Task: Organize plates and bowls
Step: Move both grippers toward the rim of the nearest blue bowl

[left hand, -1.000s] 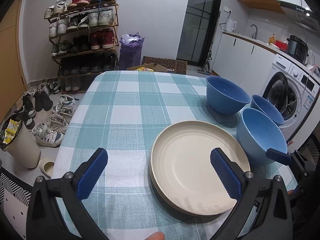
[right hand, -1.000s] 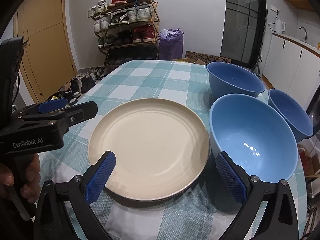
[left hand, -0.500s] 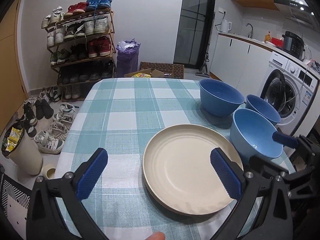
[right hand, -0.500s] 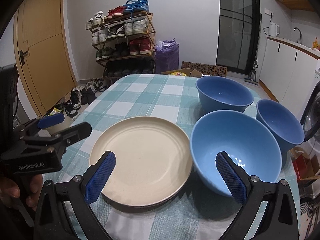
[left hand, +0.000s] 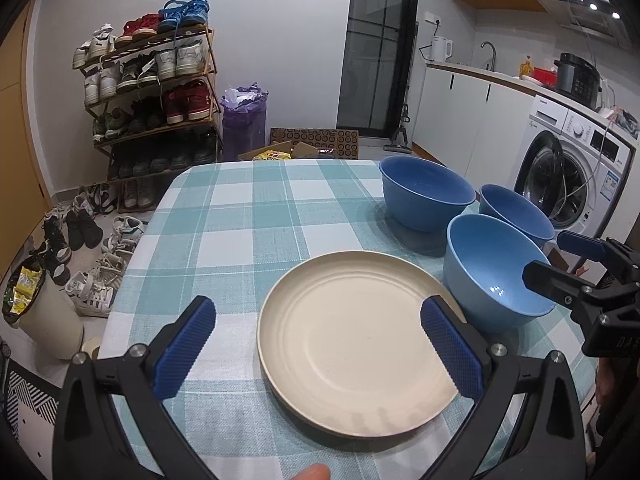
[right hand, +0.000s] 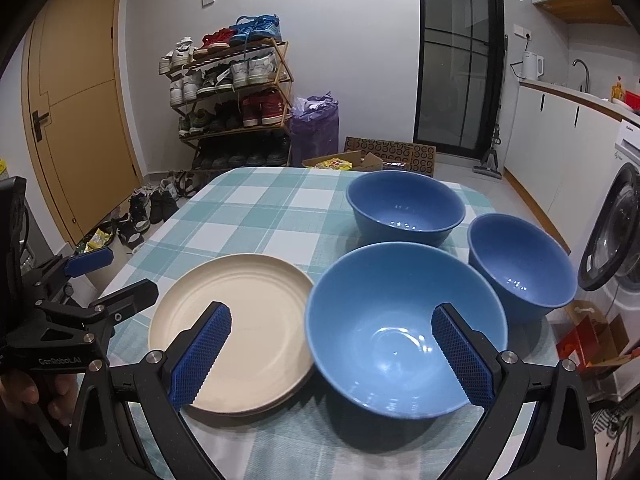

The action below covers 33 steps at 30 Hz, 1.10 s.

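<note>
A cream plate stack [left hand: 356,344] [right hand: 236,332] lies on the checked table near its front edge. Three blue bowls stand to its right: a light blue one [left hand: 492,272] [right hand: 404,328] nearest, a dark blue large one [left hand: 424,196] [right hand: 404,208] behind, a smaller dark blue one [left hand: 516,212] [right hand: 520,260] at the right edge. My left gripper [left hand: 320,344] is open and empty above the front of the plates. My right gripper [right hand: 332,352] is open and empty, its fingers spanning the light blue bowl's near left side.
The teal checked tablecloth [left hand: 248,224] covers the table. A shoe rack [left hand: 152,92], loose shoes on the floor and a purple bag [left hand: 244,120] lie beyond the far left. A washing machine [left hand: 568,176] and kitchen counter stand to the right.
Both grippers have drawn back and up from the table, so plates and bowls look smaller. The right gripper has shifted right, from over the plates to over the light blue bowl.
</note>
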Motion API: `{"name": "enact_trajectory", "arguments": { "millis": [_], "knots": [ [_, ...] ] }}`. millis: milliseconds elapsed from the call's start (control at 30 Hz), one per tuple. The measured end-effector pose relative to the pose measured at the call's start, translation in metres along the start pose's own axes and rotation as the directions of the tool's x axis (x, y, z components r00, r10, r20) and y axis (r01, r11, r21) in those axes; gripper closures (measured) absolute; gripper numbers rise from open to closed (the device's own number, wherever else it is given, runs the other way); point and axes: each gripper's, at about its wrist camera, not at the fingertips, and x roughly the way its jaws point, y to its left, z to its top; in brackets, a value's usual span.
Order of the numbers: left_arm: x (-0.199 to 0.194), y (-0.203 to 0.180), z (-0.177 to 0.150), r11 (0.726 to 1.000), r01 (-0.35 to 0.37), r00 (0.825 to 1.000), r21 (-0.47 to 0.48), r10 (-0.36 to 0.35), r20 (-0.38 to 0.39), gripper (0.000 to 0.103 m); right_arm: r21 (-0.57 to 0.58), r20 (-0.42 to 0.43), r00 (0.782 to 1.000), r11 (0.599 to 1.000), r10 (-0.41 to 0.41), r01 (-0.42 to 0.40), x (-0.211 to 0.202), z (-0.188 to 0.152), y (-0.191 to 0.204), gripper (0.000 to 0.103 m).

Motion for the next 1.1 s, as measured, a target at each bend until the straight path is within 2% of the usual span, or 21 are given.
{"name": "enact_trajectory", "arguments": {
  "millis": [200,367,833,1100],
  "knots": [
    [0.007,-0.009,0.005,1.000,0.012,1.000,-0.010,-0.013,-0.014,0.000,-0.026,-0.004,1.000,1.000,-0.013,0.013,-0.003,0.004,-0.013,0.001],
    [0.010,-0.024,0.012,1.000,0.018,1.000,0.021,-0.018,-0.014,0.000,-0.033,-0.004,1.000,0.999,-0.021,0.020,-0.006,0.006,-0.021,0.001],
    [0.024,-0.054,0.042,0.998,0.045,0.999,0.040,-0.045,-0.019,0.000,0.021,0.013,0.999,0.998,-0.052,0.052,-0.017,0.019,-0.066,0.001],
    [0.039,-0.071,0.052,0.997,0.060,0.997,0.057,-0.057,-0.049,0.000,0.048,-0.004,0.998,0.997,-0.062,0.062,-0.017,0.023,-0.089,0.001]
  ]
}}
